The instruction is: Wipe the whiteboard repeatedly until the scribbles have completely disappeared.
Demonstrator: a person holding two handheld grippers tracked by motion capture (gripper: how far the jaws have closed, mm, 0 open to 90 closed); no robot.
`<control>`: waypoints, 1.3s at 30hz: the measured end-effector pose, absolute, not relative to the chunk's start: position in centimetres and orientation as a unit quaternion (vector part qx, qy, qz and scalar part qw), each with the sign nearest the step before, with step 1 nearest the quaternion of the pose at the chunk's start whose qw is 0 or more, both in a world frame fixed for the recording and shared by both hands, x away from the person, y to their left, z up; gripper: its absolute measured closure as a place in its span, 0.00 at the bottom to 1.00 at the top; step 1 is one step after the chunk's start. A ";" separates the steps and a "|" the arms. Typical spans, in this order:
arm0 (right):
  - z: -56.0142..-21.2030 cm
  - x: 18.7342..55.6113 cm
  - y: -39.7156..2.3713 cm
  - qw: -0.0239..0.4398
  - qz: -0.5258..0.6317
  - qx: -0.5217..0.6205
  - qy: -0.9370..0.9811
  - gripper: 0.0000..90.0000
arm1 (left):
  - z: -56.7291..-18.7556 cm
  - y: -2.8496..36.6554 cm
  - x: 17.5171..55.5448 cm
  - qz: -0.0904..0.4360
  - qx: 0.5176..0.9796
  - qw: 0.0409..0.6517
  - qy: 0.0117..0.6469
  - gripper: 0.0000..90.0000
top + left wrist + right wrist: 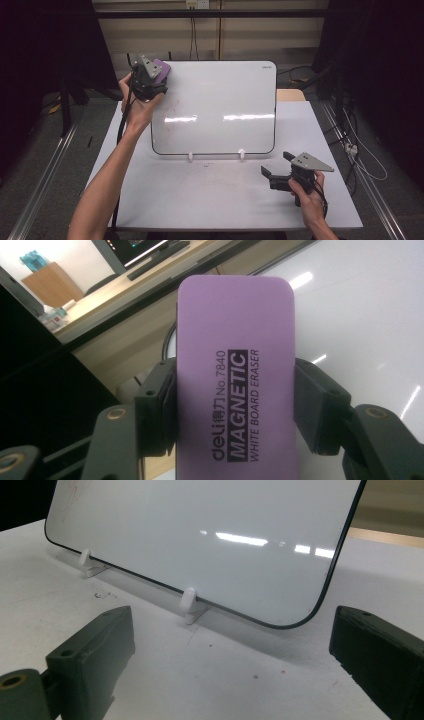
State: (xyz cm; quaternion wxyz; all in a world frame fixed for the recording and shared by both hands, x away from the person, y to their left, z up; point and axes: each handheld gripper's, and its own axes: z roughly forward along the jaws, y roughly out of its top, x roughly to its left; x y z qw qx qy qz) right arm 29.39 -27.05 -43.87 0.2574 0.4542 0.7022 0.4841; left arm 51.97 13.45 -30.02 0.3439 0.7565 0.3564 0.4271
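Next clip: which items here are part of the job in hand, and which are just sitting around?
In the job:
- purple eraser, clamped in the left gripper
- whiteboard, propped on white clips, faint red marks at its left side

Not in the job:
- right gripper, jaws open, nothing between them, low over the table
- cables beside the table

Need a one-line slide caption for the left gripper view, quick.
Left gripper clamps a purple magnetic whiteboard eraser by its long sides, beside the whiteboard.
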 end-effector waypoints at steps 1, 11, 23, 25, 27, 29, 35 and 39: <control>-43.9 29.4 -27.1 0.257 0.484 0.454 0.702 0.05 | -30.1 13.3 51.8 0.428 0.760 0.339 0.353 0.46; -43.9 29.3 -26.9 0.258 0.483 0.453 0.703 0.05 | -34.0 10.7 48.1 0.410 0.791 0.346 0.293 0.46; -43.9 29.3 -26.9 0.256 0.483 0.453 0.704 0.05 | -32.6 13.0 49.3 0.432 0.777 0.337 0.310 0.46; -43.9 29.4 -27.0 0.256 0.483 0.453 0.704 0.05 | -32.0 14.0 50.0 0.436 0.765 0.341 0.327 0.46; -44.0 29.3 -27.0 0.256 0.482 0.453 0.705 0.05 | -31.9 14.6 50.2 0.434 0.761 0.347 0.335 0.46; -44.0 29.3 -26.9 0.256 0.482 0.453 0.705 0.05 | -32.5 14.2 49.7 0.443 0.766 0.335 0.323 0.46; -43.9 29.3 -26.9 0.257 0.483 0.451 0.705 0.05 | -35.3 12.7 47.1 0.432 0.786 0.331 0.292 0.46; -43.8 29.4 -27.0 0.260 0.483 0.455 0.702 0.05 | -37.9 11.2 44.3 0.408 0.810 0.332 0.258 0.46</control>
